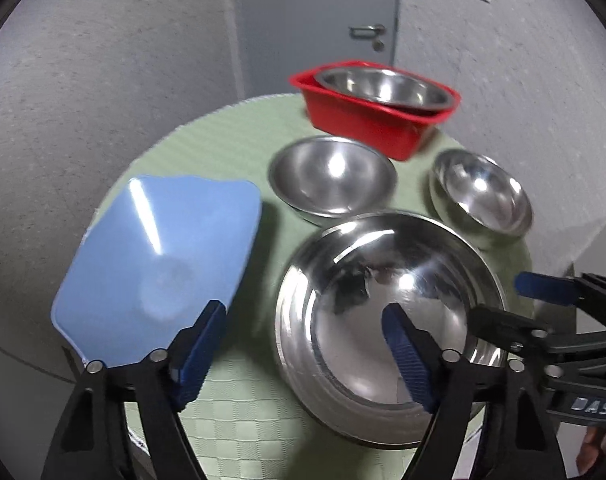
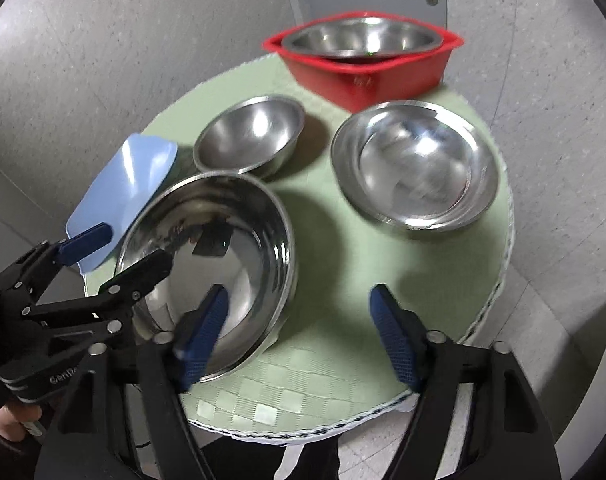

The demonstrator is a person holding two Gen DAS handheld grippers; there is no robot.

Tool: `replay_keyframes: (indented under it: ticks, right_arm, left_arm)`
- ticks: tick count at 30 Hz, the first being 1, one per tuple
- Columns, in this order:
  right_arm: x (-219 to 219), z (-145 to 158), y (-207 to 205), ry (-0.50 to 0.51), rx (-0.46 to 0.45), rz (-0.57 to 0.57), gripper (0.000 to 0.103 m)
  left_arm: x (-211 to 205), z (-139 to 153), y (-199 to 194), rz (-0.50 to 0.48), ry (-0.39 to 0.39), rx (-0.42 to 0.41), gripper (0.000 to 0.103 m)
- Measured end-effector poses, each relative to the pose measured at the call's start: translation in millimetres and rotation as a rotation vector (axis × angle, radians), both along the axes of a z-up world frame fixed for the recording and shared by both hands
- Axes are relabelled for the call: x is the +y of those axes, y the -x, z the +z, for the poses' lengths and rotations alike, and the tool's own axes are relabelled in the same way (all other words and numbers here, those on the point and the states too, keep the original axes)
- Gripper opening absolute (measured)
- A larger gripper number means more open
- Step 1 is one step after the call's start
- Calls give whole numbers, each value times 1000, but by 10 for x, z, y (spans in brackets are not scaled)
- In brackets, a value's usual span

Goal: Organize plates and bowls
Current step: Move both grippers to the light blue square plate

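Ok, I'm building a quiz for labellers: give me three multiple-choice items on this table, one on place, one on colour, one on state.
1. The rearmost steel bowl sits: A in the red tub; B on the floor; C upside down on the mat.
2. The flat plate is: A yellow; B blue; C white.
3. The left gripper is: A shut on a bowl; B open; C shut on the plate.

Answers: 1 A, the tub's rim rings it. 2 B, its surface is pale blue. 3 B, its jaws stand wide apart, clamping nothing.
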State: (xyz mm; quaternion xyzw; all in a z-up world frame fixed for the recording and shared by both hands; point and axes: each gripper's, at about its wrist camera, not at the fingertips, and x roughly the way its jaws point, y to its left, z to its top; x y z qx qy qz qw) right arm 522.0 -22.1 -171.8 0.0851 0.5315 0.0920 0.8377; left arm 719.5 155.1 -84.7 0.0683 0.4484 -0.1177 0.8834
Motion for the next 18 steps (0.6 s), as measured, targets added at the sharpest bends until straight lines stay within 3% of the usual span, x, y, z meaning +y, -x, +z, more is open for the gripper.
replay_keyframes:
  ticks: [1,3,5,16,17,18]
  right_arm:
    - [9,-30,-4,-2,12,-6,67]
    - [7,-68,-5,-9,30,-18,60]
    - [-7,-107,-9,-15,49,-30,54]
    - [35,-78,-20,9,62,-103,51]
    - [53,-59,-34,17,59,-112,51]
    - [59,-11,-43,37,51,-126,51]
  left_arm:
    - [-6,-20,-19,-11,-7,7,72]
    - [-37,-76,-77,-54,-9,36,54]
    - [-59,-141,-120,-80,-15,58,50]
    - [13,-183,-238,-162,-15,77,51]
    - [24,-153,-240,-171,-16,71,56]
    - [47,-106,-235,-166,-21,60,67]
